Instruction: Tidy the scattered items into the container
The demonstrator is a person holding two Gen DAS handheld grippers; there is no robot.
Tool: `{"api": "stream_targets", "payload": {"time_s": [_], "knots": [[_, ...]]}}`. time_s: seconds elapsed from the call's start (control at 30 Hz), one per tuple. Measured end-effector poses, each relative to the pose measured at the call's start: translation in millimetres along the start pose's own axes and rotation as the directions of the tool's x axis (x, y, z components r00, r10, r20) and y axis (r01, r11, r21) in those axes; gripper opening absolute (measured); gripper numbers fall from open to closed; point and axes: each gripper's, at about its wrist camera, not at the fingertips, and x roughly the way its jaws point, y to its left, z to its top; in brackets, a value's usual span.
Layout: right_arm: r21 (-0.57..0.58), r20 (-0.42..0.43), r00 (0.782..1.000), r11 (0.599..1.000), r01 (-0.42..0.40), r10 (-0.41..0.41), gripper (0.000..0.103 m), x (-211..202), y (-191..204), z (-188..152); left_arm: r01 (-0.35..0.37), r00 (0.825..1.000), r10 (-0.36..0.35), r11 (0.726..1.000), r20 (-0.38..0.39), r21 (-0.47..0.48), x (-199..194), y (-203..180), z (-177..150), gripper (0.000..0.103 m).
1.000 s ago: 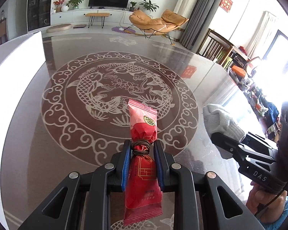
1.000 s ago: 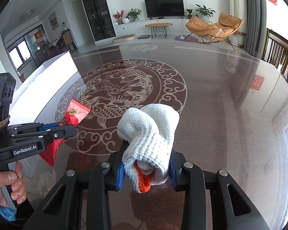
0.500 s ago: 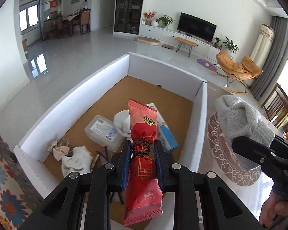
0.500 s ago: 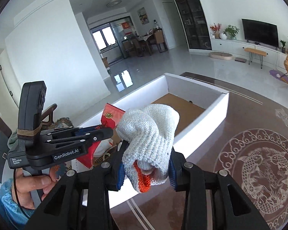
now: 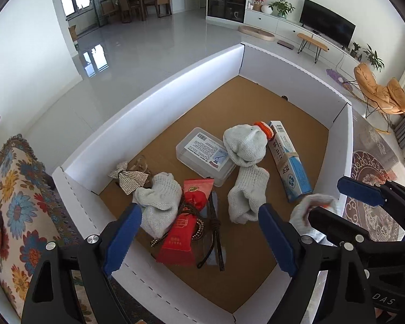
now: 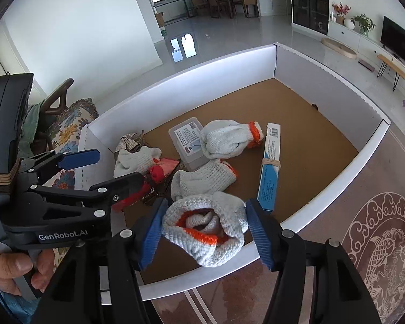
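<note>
The white cardboard box (image 5: 159, 100) with a brown floor holds several items. My left gripper (image 5: 199, 237) is open above its near end. The red snack packet (image 5: 183, 229) lies on the box floor between my left fingers, beside a rolled grey glove (image 5: 159, 202). My right gripper (image 6: 205, 229) has its jaws wide apart, with a rolled white glove with orange cuff (image 6: 205, 226) between the pads over the box's near wall (image 6: 229, 259). I cannot tell whether the pads still touch it. That glove also shows in the left wrist view (image 5: 310, 210).
In the box lie a clear plastic case (image 5: 205, 156), two more rolled gloves (image 5: 245, 145), a blue and white tube carton (image 5: 289, 162), a sparkly bow (image 5: 127, 178) and dark cords (image 5: 216, 232). A floral cushion (image 5: 21, 205) sits left of the box. The patterned brown table (image 6: 378, 243) lies right.
Both grippers moved from the table to above the box. My left gripper opened and the red packet dropped into the box. My right jaws opened around the glove.
</note>
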Motion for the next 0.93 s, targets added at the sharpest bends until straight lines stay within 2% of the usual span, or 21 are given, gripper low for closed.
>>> {"api": "stream_targets", "payload": {"time_s": [0.1,0.2,0.27,0.43,0.5,0.57,0.63,0.7,0.73,0.8,0.83,0.93], "knots": [[-0.022,0.021,1.000,1.000,0.017,-0.017,0.062,-14.8,7.3,13.2,-0.028,0.999,0.029,0.999,0.033,-0.043,-15.7,6.1,4.5,0.088],[0.008,0.076,0.997,0.999,0.032,-0.032,0.062,-30.2,6.9,24.5,0.042,0.997,-0.035,0.993,0.062,-0.109,-30.2,19.6,5.9,0.088],[0.033,0.107,0.994,0.999,0.033,-0.036,0.062,-42.2,5.7,25.3,0.041,0.997,-0.033,0.991,0.066,-0.128,-37.0,22.3,6.1,0.088],[0.027,0.061,0.994,0.995,0.091,-0.093,0.062,-51.3,5.6,20.8,-0.007,0.997,0.015,0.992,0.070,-0.123,-50.1,8.2,3.7,0.088],[0.014,0.051,0.993,0.994,0.108,-0.108,0.062,-52.0,4.4,20.1,-0.010,0.998,0.019,0.990,0.064,-0.142,-52.1,4.5,3.6,0.092],[0.012,0.045,0.991,0.992,0.122,-0.122,0.062,-51.1,0.7,19.0,-0.021,0.998,0.031,0.988,0.062,-0.154,-52.5,2.0,4.1,0.101],[0.022,0.042,0.991,0.992,0.126,-0.127,0.062,-50.5,-4.6,17.6,-0.028,0.997,0.038,0.986,0.064,-0.162,-53.8,0.8,5.4,0.103],[0.030,0.042,0.991,0.992,0.125,-0.127,0.062,-49.2,-9.3,16.5,-0.064,0.996,0.073,0.984,0.049,-0.168,-54.1,0.1,6.9,0.103],[0.033,0.041,0.991,0.991,0.129,-0.130,0.062,-48.9,-11.1,16.4,-0.105,0.992,0.114,0.981,0.045,-0.165,-55.0,-1.3,7.2,0.103],[0.035,0.040,0.989,0.990,0.138,-0.139,0.062,-47.0,-13.0,17.7,-0.243,0.965,0.255,0.957,0.059,-0.160,-59.1,-5.6,4.8,0.103],[0.035,0.040,0.989,0.990,0.139,-0.140,0.062,-46.4,-13.4,18.6,-0.258,0.957,0.276,0.951,0.090,-0.168,-63.3,-5.7,3.5,0.103],[0.024,0.039,0.989,0.990,0.142,-0.143,0.062,-43.4,-11.9,21.5,-0.236,0.957,0.262,0.952,0.123,-0.193,-70.0,-1.9,3.2,0.103]]}}
